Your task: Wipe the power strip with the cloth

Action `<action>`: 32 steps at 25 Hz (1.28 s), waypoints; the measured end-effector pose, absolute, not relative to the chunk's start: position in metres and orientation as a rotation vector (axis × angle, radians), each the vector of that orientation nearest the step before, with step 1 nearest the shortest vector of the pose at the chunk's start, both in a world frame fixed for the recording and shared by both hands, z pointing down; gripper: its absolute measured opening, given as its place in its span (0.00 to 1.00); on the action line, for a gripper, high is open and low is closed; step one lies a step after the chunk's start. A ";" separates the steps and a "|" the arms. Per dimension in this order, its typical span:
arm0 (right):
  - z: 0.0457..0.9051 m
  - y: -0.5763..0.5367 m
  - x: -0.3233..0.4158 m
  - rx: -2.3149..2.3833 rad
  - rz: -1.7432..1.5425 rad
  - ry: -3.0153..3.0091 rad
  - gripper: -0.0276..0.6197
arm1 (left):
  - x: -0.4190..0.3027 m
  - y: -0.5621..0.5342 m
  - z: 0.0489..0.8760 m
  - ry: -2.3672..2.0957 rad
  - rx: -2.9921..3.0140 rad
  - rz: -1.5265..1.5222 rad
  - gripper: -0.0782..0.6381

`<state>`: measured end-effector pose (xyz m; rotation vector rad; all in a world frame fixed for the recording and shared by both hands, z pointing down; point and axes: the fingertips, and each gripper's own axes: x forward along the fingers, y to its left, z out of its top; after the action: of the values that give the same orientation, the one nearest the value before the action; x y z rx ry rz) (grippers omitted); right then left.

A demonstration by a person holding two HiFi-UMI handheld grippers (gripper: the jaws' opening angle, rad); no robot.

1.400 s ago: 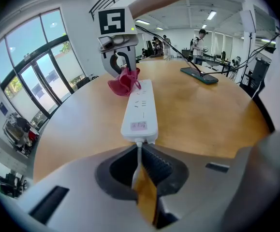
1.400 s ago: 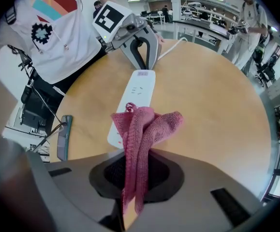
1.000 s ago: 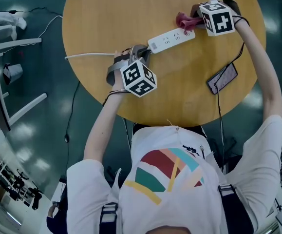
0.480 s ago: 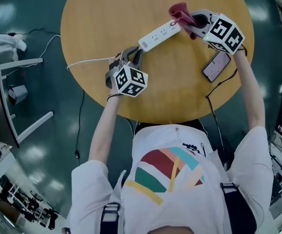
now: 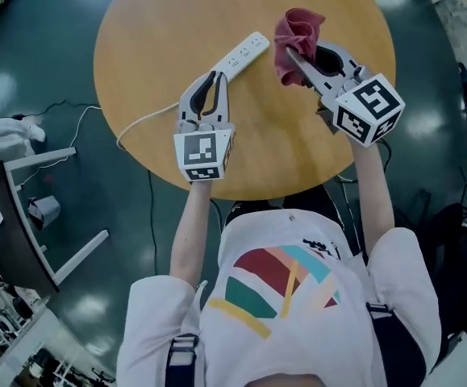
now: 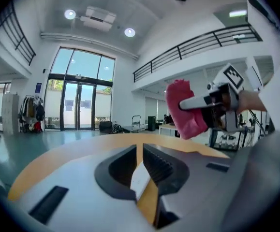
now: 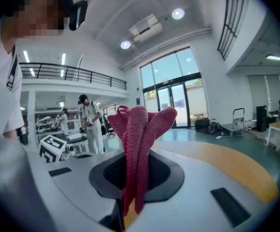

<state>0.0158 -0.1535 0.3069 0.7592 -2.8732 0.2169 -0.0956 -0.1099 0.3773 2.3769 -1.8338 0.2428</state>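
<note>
My left gripper (image 5: 211, 77) just released the white plastic power strip (image 5: 243, 52), jaws opening empty; right gripper (image 5: 298, 61) lifted its pinched red knitted cloth (image 5: 296, 32) top-centre. Wiping's probably done.

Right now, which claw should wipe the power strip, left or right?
Right. The right claw is shut on the red cloth, held beside the power strip. The left claw is opening and holds nothing, with the strip just past its tips.

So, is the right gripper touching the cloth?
Touching. In the right gripper view, the right gripper has its jaws clamped on the cloth, whose folds stand up between them.
</note>
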 end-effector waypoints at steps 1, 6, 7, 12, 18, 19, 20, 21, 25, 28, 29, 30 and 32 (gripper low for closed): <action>0.298 -0.144 0.021 0.826 0.257 -2.913 0.10 | -0.093 -0.103 0.364 -1.839 2.377 0.188 0.23; 0.288 -0.078 0.059 0.998 0.420 -3.031 0.10 | -0.059 -0.050 0.325 -1.861 2.416 0.066 0.17; 0.291 -0.064 0.066 1.018 0.419 -3.031 0.10 | -0.052 -0.040 0.322 -1.867 2.425 0.055 0.17; 0.311 0.006 0.079 0.994 0.394 -3.007 0.10 | -0.017 0.013 0.312 -1.875 2.455 0.035 0.17; 0.326 0.077 0.092 0.928 0.378 -3.015 0.10 | 0.010 0.064 0.302 -1.880 2.488 0.013 0.17; 0.329 0.084 0.097 0.940 0.370 -3.001 0.10 | 0.014 0.070 0.301 -1.880 2.495 0.009 0.17; 0.332 0.090 0.102 0.954 0.358 -2.984 0.10 | 0.019 0.076 0.300 -1.878 2.502 0.009 0.17; 0.333 0.096 0.106 0.966 0.344 -2.971 0.10 | 0.024 0.081 0.299 -1.873 2.510 0.013 0.17; 0.330 0.101 0.117 1.018 0.337 -2.966 0.10 | 0.033 0.088 0.296 -1.848 2.549 0.038 0.17; 0.331 0.100 0.123 1.053 0.333 -2.955 0.10 | 0.037 0.090 0.294 -1.841 2.568 0.047 0.17; 0.332 0.101 0.123 1.053 0.330 -2.949 0.10 | 0.036 0.090 0.294 -1.839 2.569 0.046 0.17; 0.334 0.101 0.123 1.050 0.327 -2.941 0.10 | 0.035 0.089 0.294 -1.838 2.569 0.046 0.17; 0.340 0.103 0.119 1.035 0.314 -2.916 0.10 | 0.033 0.088 0.297 -1.834 2.564 0.052 0.17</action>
<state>0.1193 0.1029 0.3398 1.0348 -2.9159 0.3143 0.0330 0.0879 0.2971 2.5645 -1.8337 0.0516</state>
